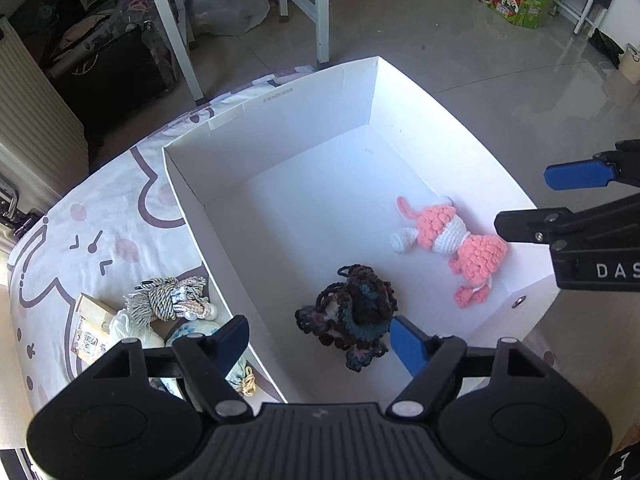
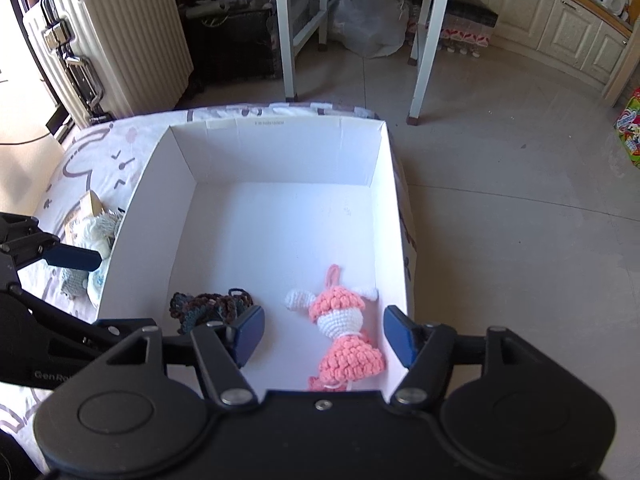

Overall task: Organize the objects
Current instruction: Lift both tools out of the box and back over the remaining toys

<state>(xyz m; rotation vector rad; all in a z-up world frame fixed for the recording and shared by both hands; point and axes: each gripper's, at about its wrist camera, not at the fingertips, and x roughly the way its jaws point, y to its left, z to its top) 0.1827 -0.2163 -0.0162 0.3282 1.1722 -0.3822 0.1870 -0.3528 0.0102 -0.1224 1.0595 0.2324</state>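
White box (image 1: 280, 128) sits open-topped on a surface covered with a cartoon-print sheet (image 1: 100, 216); whether that surface is a bed or a table cannot be told. Two crochet toys lie on the box floor. Dark crochet toy (image 1: 352, 316), brown and blue yarn, lies near the box's near wall, toward its left side. Pink-and-white crochet doll (image 1: 452, 240) lies by the right wall, near the near right corner, head pointing away, apart from the dark toy. Left tongs (image 1: 320, 340) hang above the box's near left part, jaws apart, blue pads either side of the dark toy without touching it, nothing gripped. Right tongs (image 2: 324, 336) hang over the near right corner, jaws apart, the pink doll in line between the pads but lying loose on the box floor below, not pinched. Outside the box, against its left wall on the sheet, a pile is left: a grey-white rope tassel bundle (image 1: 168, 296), a small cardboard package (image 1: 92, 328), pale fabric pouches (image 1: 236, 372). Beyond the sheet: tiled floor (image 2: 500, 200), white table legs (image 2: 286, 40), ribbed suitcase (image 2: 120, 40).
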